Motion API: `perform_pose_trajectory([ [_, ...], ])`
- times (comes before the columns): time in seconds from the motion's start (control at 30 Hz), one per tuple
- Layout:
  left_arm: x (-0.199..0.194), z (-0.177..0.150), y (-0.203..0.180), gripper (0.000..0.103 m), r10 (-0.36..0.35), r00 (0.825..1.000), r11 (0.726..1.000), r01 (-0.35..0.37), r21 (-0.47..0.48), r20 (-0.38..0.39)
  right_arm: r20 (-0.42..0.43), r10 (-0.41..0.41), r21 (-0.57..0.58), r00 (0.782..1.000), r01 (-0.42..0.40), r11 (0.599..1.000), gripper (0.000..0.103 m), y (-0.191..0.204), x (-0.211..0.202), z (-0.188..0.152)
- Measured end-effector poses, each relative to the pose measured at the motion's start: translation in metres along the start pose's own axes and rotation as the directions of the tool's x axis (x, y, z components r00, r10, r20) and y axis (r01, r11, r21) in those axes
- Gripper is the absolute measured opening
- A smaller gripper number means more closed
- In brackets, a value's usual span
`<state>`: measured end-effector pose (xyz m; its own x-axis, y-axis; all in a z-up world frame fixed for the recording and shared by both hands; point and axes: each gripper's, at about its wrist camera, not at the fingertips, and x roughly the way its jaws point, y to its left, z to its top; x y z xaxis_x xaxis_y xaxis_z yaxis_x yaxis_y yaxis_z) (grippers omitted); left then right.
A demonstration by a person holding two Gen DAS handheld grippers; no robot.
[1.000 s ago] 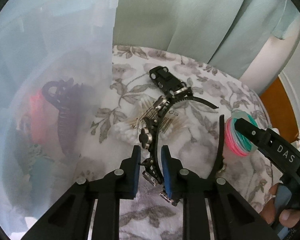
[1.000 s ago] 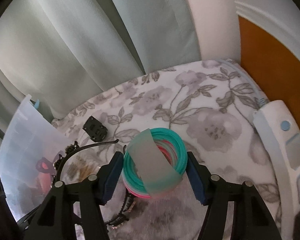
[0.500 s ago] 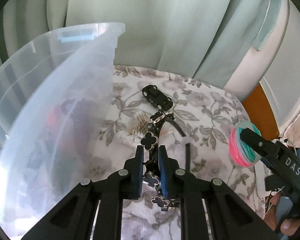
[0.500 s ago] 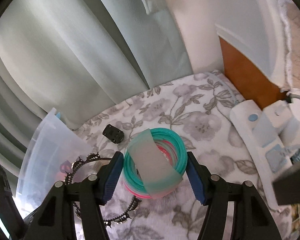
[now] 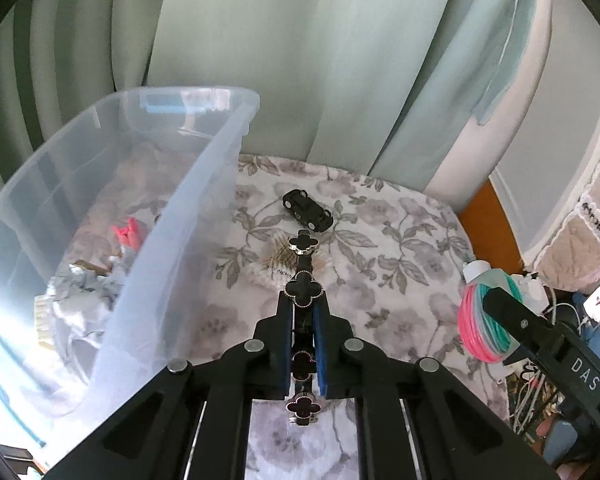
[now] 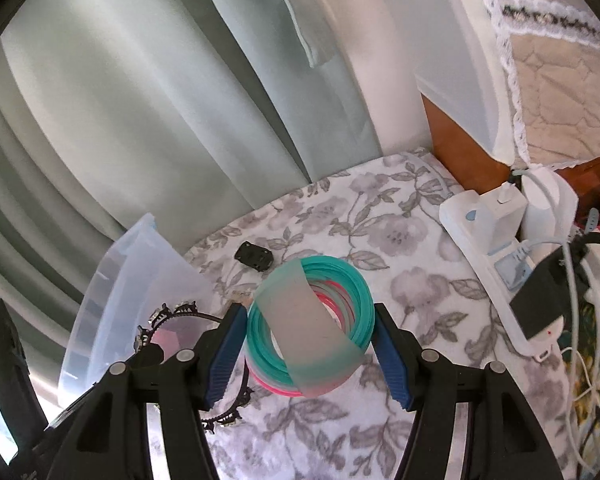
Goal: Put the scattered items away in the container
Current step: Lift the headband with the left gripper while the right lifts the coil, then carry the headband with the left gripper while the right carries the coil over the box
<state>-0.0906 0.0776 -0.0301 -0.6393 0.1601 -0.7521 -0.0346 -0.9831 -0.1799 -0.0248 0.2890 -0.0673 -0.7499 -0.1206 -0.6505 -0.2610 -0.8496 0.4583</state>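
My left gripper is shut on a black headband with clover ornaments, held in the air over the floral cloth, right of the clear plastic bin. My right gripper is shut on a bundle of teal and pink hair ties in a frosted band; the bundle also shows in the left wrist view. The headband shows at the lower left of the right wrist view. A black toy car and a pack of cotton swabs lie on the cloth.
The bin holds a pink clip and grey cloth items. A white power strip with chargers and cables lies along the cloth's right side. Green curtains hang behind. A wooden floor strip shows at the right.
Both grippers have risen and pulled back with their loads. The headband has come off the cloth. The bin's open top and inside have come into view.
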Motion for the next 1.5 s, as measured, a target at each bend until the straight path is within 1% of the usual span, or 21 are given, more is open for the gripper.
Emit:
perform_pose_trajectory([
  [0.2,-0.029,0.003,0.000,0.009,-0.021,0.999,1.000,0.021,0.010,0.046,0.036,0.017,-0.020,0.999,-0.017,1.000,0.066,0.016,-0.025,-0.001],
  [0.43,-0.063,0.007,-0.002,0.009,-0.056,0.993,0.998,0.053,0.025,0.107,0.069,0.031,-0.050,0.997,-0.028,0.998,0.066,0.035,-0.050,-0.003],
  [0.8,-0.109,0.015,0.006,0.009,-0.090,0.976,0.996,0.087,0.026,0.200,0.150,0.065,-0.089,0.987,-0.051,0.995,0.066,0.063,-0.091,0.002],
  [1.17,-0.144,0.026,0.028,0.009,-0.079,0.953,0.996,0.084,-0.004,0.291,0.187,0.112,-0.151,0.976,-0.084,0.985,0.066,0.095,-0.115,0.004],
  [1.5,-0.155,0.037,0.053,0.009,-0.058,0.945,0.996,0.075,-0.041,0.322,0.197,0.142,-0.194,0.970,-0.104,0.975,0.066,0.120,-0.119,0.004],
])
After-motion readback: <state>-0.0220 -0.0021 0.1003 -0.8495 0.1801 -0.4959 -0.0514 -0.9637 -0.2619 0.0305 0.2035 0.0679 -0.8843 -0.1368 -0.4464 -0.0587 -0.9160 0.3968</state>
